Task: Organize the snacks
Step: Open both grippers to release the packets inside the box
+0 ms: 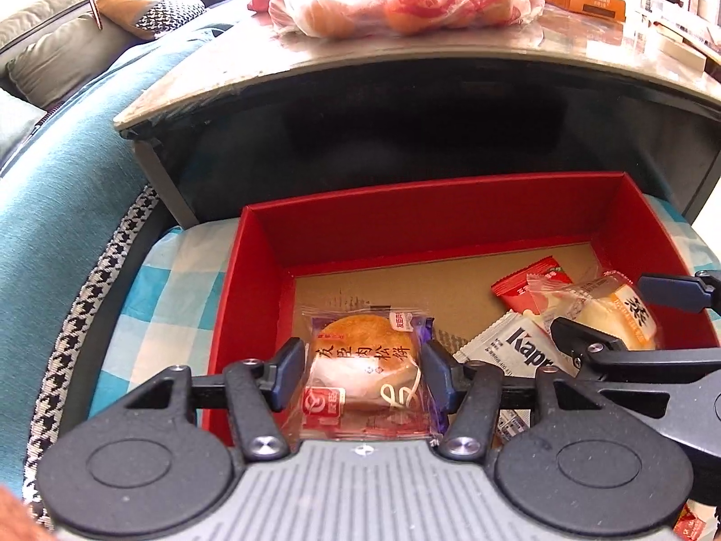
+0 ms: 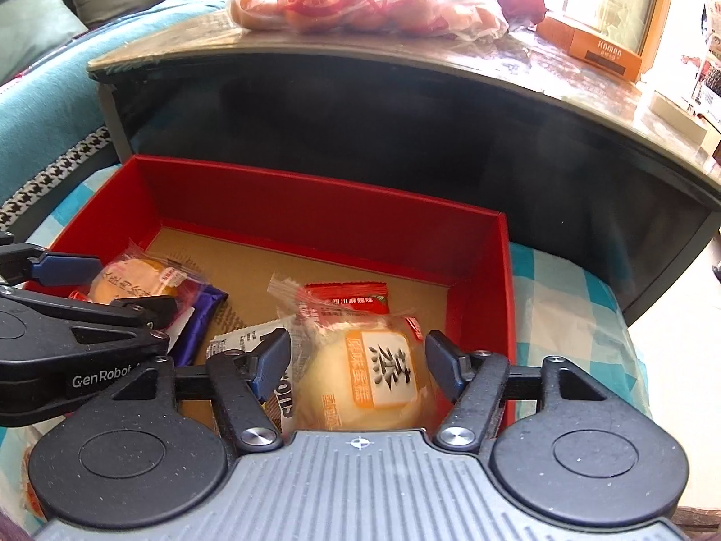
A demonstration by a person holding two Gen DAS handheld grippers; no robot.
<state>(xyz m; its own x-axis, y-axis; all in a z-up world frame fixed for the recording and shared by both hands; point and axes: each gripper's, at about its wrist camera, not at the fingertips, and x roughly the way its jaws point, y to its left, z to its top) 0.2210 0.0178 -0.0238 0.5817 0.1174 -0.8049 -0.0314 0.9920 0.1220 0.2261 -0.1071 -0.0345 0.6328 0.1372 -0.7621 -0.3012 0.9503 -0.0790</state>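
In the lower middle of the left wrist view, the left gripper [image 1: 362, 372] stands open around a round pastry [image 1: 366, 367] in a clear wrapper with purple ends, printed with dark Chinese characters and a red logo at its lower left; the pads sit just beside the wrapper's edges without pressing on it. In the lower middle of the right wrist view, the right gripper [image 2: 358, 367] is likewise open, its fingers flanking a pale steamed cake [image 2: 360, 383] whose orange-and-white label carries one large black character (the smaller print is too fine to read). The left gripper's arm, at the left edge of that view, bears the words "GenRobot".

Both snacks lie in a red box [image 1: 450, 225] with a brown cardboard floor. Between them lies a white packet [image 1: 513, 351] lettered "Kap…", partly covered, and beyond it a red sachet [image 2: 347, 297] with Chinese print. The box rests on a blue-and-white checked cloth [image 1: 166, 288].

Past the box, across the upper frame, a dark tabletop [image 1: 450, 52] overhangs a black recess. On it sit a clear bag of orange fruit [image 1: 401, 0] with red lettering and, at the upper right, an orange carton [image 2: 599, 47] marked "KAMAO". Cushions [image 1: 148, 9] fill the upper left.
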